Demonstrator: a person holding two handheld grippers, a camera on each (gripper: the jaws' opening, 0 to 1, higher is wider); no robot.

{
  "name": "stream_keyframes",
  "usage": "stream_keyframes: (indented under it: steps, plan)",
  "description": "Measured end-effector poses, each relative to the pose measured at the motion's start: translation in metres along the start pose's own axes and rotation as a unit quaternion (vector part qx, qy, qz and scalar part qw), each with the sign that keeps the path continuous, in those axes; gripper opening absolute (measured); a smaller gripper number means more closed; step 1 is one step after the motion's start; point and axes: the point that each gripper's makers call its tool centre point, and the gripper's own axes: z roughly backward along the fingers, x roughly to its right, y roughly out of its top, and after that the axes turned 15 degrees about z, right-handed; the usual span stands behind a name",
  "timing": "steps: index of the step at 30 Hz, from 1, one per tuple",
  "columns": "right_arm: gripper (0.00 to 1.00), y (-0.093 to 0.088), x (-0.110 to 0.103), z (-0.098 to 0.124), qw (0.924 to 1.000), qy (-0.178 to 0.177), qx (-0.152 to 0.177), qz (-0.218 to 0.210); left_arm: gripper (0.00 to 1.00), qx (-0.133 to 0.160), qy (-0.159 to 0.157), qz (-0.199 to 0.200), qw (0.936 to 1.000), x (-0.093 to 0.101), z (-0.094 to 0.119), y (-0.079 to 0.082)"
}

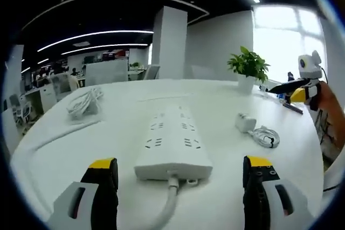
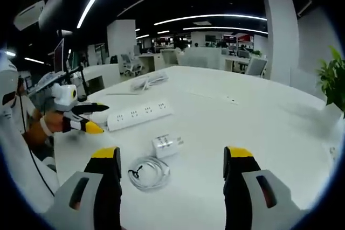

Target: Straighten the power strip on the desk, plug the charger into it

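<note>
Power strip (image 1: 171, 143): white, multi-socket, lying flat on the white round worktop (image 1: 118, 106), directly ahead of the left tool (image 1: 180, 172) and between its yellow-tipped jaws, which stand wide apart and empty; the strip's cord (image 1: 168, 203) leaves the near end toward the camera. Charger (image 2: 167, 145): small white plug block resting on the worktop just beside its coiled white cable (image 2: 148, 172), ahead of the right tool (image 2: 172, 160), whose jaws are likewise apart and hold nothing. In the left gripper view the charger sits to the right of the strip, apart from it. Step in hand, by judgement: squaring the strip; best done by closing the left tool on the near end close to the cord and turning it gently, keeping the sockets upward and reachable for the charger. The right tool would then take the charger by its body, prongs toward a socket. Other items: a second bundle of white cable (image 1: 85, 102) at far left; a potted plant (image 1: 248, 68) in a white pot, foliage its sole visible contents. No other containers seen.
</note>
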Motion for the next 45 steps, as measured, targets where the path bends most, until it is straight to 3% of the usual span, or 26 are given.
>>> stream_keyframes:
  steps: [10,15,24,30,38,45]
  plan:
    - [0.76,0.001,-0.001,-0.002,1.0000,0.005,0.003,-0.003,0.93,0.001,-0.001,-0.031,0.9995,0.002,-0.013,-0.005]
    - [0.76,0.002,-0.003,-0.002,1.0000,0.008,0.003,-0.004,0.86,0.010,0.002,-0.034,0.9994,-0.001,-0.015,-0.001]
    - [0.76,0.006,-0.006,-0.004,0.9997,0.018,0.012,-0.011,0.77,0.000,0.009,-0.041,0.9991,-0.006,-0.018,-0.006]
    - [0.75,0.015,-0.018,-0.009,0.9981,0.053,0.025,-0.021,0.72,0.012,0.008,-0.035,0.9993,-0.009,-0.019,-0.004]
    - [0.74,0.040,-0.032,-0.036,0.9917,0.101,0.033,0.073,0.71,0.016,0.008,-0.044,0.9989,-0.009,-0.019,-0.003]
    - [0.74,0.058,-0.049,-0.070,0.9750,0.139,0.047,0.167,0.71,0.018,0.004,-0.045,0.9988,-0.009,-0.021,-0.003]
